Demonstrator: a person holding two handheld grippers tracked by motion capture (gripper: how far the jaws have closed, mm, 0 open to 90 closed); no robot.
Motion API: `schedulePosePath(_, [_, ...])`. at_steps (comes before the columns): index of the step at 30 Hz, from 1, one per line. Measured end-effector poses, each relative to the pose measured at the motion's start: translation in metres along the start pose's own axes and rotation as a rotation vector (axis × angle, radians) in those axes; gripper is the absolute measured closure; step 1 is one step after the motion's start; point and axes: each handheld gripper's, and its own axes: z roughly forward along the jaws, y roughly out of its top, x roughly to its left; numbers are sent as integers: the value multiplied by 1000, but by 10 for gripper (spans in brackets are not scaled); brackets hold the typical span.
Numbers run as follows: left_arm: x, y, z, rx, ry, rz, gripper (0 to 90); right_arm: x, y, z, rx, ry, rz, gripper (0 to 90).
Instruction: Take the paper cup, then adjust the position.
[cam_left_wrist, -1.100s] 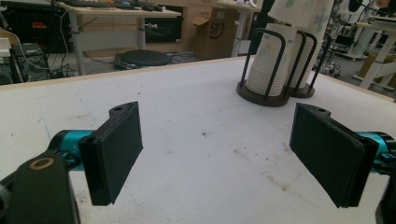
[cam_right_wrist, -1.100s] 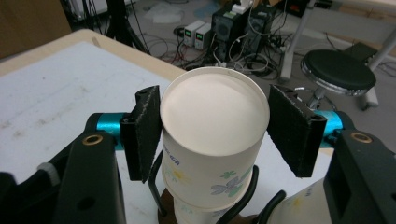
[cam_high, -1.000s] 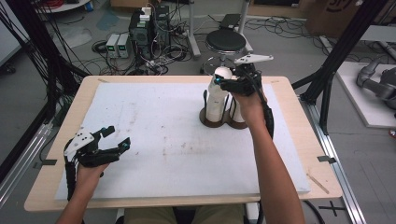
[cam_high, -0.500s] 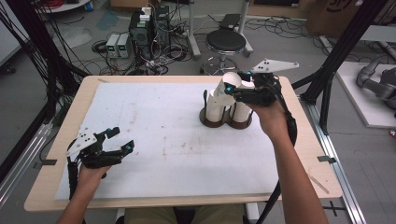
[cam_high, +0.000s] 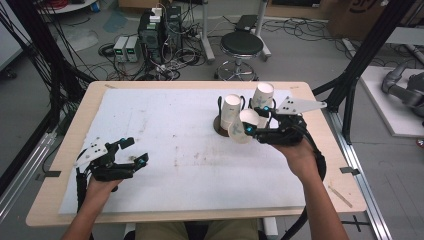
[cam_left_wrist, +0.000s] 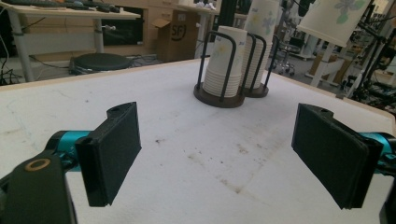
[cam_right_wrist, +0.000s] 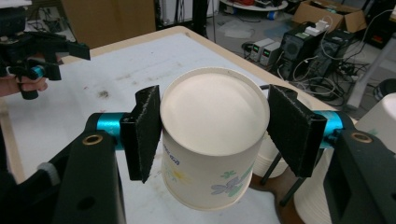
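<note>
My right gripper (cam_high: 248, 125) is shut on a white paper cup (cam_high: 240, 132) with a flower print, held on its side just in front of the cup holders. In the right gripper view the cup's (cam_right_wrist: 212, 116) base faces the camera between both pads (cam_right_wrist: 144, 130). Two stacks of cups (cam_high: 231, 110) (cam_high: 263, 96) stand upside down in dark wire holders (cam_high: 218, 127) behind it. My left gripper (cam_high: 135, 151) hovers at the table's front left; its jaws have just been opening and nothing is between them. From the left gripper view the stacks (cam_left_wrist: 224, 60) lie beyond the pads (cam_left_wrist: 114, 149).
A white mat (cam_high: 175, 130) covers the wooden table (cam_high: 55, 165). Behind the table stand a stool (cam_high: 241, 45), computer boxes (cam_high: 155, 25) and tangled cables. Black frame posts (cam_high: 360, 65) rise at both sides.
The right gripper has pulled a cup off the right stack, tilted it, and brought it toward the person in front of the holders. The left hand has stayed in place.
</note>
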Motion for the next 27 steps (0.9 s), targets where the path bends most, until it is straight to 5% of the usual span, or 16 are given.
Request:
schedulePosePath(7, [-5,0,1,3,-12,14,156,3,-19,8,0,38,6,386])
schedulePosePath(15, [-9,0,6,17,-27,95,157,2,-23,12,-9,46,8,385])
schedulePosePath(27, [-20,9,13,-15,-130,47,154,15,-15,25,-18,102,-30,385])
